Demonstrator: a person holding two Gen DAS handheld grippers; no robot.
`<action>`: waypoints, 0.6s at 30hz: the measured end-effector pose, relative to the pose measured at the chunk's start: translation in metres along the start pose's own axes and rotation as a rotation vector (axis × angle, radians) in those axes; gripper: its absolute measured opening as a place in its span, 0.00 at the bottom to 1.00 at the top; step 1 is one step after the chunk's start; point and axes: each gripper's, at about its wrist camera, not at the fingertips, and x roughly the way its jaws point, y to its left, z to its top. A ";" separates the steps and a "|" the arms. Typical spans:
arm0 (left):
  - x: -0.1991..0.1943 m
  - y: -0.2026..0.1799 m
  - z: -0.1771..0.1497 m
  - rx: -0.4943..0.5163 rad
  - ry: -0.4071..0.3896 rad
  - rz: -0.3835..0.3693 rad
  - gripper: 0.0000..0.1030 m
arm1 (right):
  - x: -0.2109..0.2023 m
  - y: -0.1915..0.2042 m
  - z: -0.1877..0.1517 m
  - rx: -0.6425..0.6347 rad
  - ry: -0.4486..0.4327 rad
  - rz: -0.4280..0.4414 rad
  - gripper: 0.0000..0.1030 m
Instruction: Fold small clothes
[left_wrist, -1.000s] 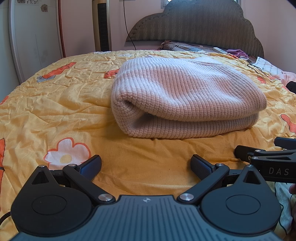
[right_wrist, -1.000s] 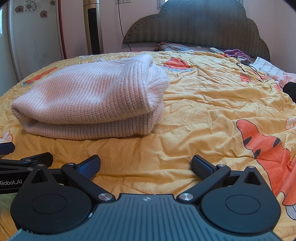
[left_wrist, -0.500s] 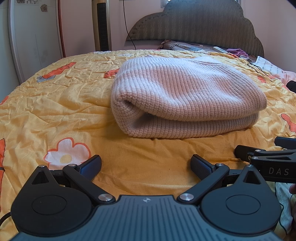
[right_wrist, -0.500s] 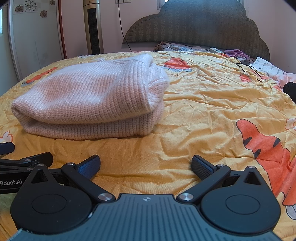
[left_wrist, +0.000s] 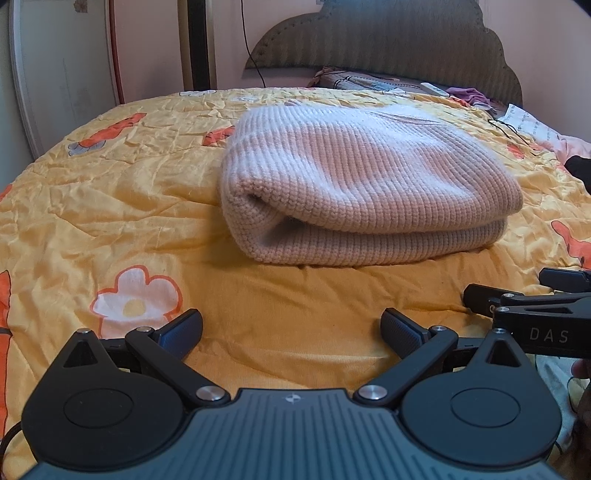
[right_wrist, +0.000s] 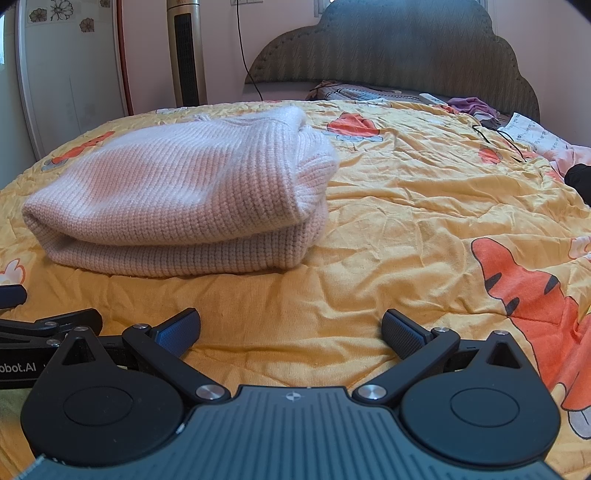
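Observation:
A pale pink knitted garment (left_wrist: 365, 188) lies folded in a thick stack on the yellow bed cover (left_wrist: 110, 206). It also shows in the right wrist view (right_wrist: 184, 199), left of centre. My left gripper (left_wrist: 291, 332) is open and empty, low over the cover just in front of the garment. My right gripper (right_wrist: 291, 332) is open and empty, in front of the garment's right end. Each gripper shows at the edge of the other's view: the right one (left_wrist: 517, 295), the left one (right_wrist: 44, 321). Neither touches the garment.
A dark padded headboard (right_wrist: 399, 44) and pillows (right_wrist: 351, 90) stand at the far end. Small clothes, a cable and a remote (left_wrist: 436, 88) lie at the far right. A tower fan (right_wrist: 184, 51) and a white cabinet (right_wrist: 70, 74) stand beyond the left side.

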 end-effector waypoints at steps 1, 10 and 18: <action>-0.004 0.001 0.000 -0.017 0.003 -0.005 1.00 | -0.001 -0.001 0.001 -0.003 0.010 0.000 0.99; -0.042 0.004 0.007 -0.062 -0.024 0.011 1.00 | -0.035 -0.007 0.007 0.045 0.044 0.065 1.00; -0.056 -0.008 0.018 0.018 -0.032 0.044 1.00 | -0.050 0.002 0.014 0.009 0.046 0.052 1.00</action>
